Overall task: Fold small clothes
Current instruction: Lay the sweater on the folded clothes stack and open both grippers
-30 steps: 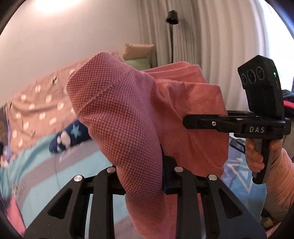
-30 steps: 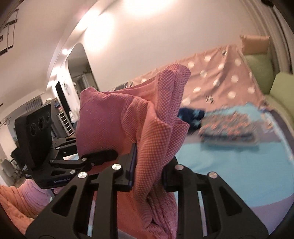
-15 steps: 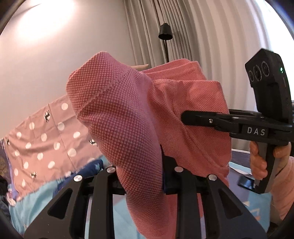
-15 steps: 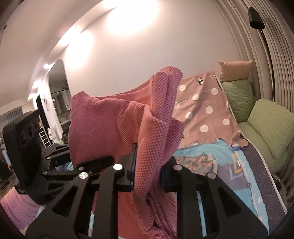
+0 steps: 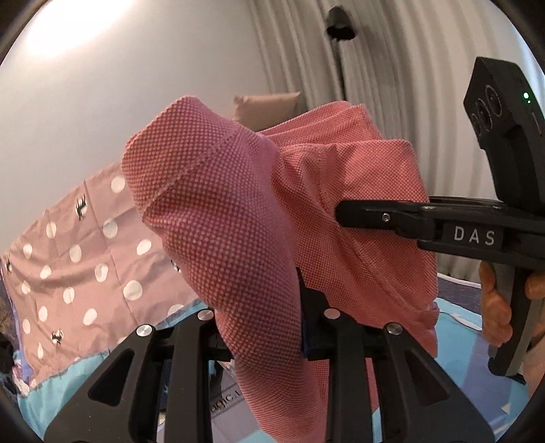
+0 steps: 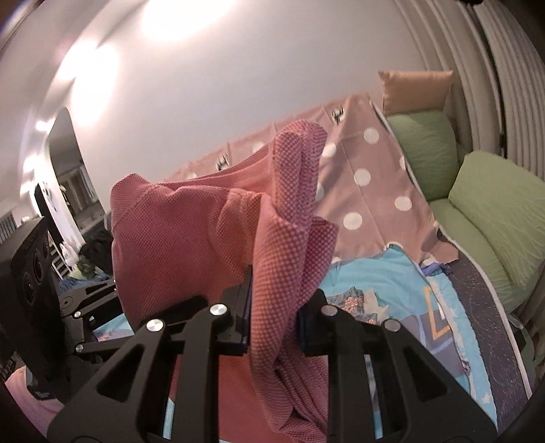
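A small pink dotted-knit garment hangs in the air between both grippers, bunched and draped over them. My left gripper is shut on one part of it. My right gripper is shut on another part of the same garment. The right gripper also shows side-on in the left wrist view, its tip against the cloth. The left gripper shows at the left edge of the right wrist view, partly behind the garment. The garment's lower end hangs below both frames.
Below lies a bed with a light blue patterned cover and a pink polka-dot sheet at the wall. Green pillows and a tan pillow lie at the right. Curtains and a black lamp stand behind.
Both grippers have lifted and tilted upward with the garment; the bed has dropped lower in both views. The grip on the cloth is unchanged.
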The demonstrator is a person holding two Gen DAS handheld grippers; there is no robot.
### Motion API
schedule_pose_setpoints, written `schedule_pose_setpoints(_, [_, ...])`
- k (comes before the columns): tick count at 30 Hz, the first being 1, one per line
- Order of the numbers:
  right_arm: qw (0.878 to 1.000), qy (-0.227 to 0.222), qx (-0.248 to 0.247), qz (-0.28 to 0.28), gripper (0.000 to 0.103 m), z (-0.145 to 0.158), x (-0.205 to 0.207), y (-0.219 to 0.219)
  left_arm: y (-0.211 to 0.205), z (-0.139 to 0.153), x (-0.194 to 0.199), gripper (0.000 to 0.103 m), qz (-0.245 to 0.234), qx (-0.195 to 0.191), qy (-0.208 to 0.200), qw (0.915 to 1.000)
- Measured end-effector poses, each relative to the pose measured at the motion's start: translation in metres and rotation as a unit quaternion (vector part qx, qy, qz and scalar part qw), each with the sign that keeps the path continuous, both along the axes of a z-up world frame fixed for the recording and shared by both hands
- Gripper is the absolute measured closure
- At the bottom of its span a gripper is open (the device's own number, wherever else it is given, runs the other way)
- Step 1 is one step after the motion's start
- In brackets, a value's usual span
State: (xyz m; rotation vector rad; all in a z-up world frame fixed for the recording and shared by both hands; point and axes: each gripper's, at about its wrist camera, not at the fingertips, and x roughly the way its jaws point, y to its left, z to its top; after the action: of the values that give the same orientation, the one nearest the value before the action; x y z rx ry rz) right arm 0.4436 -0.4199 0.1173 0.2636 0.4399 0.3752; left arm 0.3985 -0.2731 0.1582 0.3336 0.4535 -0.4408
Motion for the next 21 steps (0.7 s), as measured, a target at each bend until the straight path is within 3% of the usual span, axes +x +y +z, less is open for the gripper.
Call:
schedule_pose_setpoints(1, [1.000, 0.013, -0.016, -0.012, 0.063, -0.010, 0.017, 0.005, 0.002, -0.011, 0.019, 0.067, 0.016, 0.003, 0.006, 0.9998])
schedule_pose_setpoints(2, [0.998, 0.029, -0.033, -0.035, 0.034, -0.021, 0.029, 0.010, 0.004, -0.024, 0.040, 0.059, 0.037, 0.013, 0.012, 0.9992])
schedule_pose_setpoints(3, [0.992, 0.055, -0.058, -0.098, 0.026, -0.039, 0.047, 0.013, 0.006, -0.036, 0.055, 0.033, 0.060, 0.028, 0.017, 0.9977])
schedule_pose_setpoints(4, [0.984, 0.073, -0.065, -0.150, 0.025, -0.057, 0.055, 0.012, 0.011, -0.061, 0.079, 0.023, 0.113, 0.063, 0.019, 0.9914])
schedule_pose_setpoints(5, [0.978, 0.093, -0.056, -0.177, 0.025, -0.073, 0.058, 0.009, 0.015, -0.076, 0.088, 0.023, 0.137, 0.086, 0.018, 0.9866])
schedule_pose_setpoints(7, [0.982, 0.113, 0.025, -0.149, 0.025, -0.109, 0.046, 0.003, 0.026, -0.115, 0.102, 0.023, 0.162, 0.140, 0.039, 0.9762])
schedule_pose_setpoints(8, [0.983, 0.118, 0.053, -0.130, 0.025, -0.128, 0.031, 0.003, 0.036, -0.131, 0.101, 0.023, 0.158, 0.145, 0.050, 0.9755])
schedule_pose_setpoints(11, [0.987, 0.115, 0.047, -0.107, 0.025, -0.158, -0.016, 0.005, 0.061, -0.154, 0.076, 0.023, 0.139, 0.125, 0.068, 0.9800])
schedule_pose_setpoints(14, [0.989, 0.107, 0.024, -0.095, 0.023, -0.168, -0.068, 0.012, 0.080, -0.162, 0.032, 0.023, 0.122, 0.091, 0.087, 0.9845])
schedule_pose_setpoints(18, [0.990, 0.059, -0.065, -0.115, 0.010, -0.149, -0.153, 0.031, 0.097, -0.158, -0.034, 0.009, 0.088, 0.019, 0.089, 0.9920])
schedule_pose_setpoints(21, [0.987, 0.037, -0.088, -0.128, 0.006, -0.131, -0.203, 0.043, 0.101, -0.148, -0.091, 0.002, 0.061, -0.027, 0.083, 0.9943])
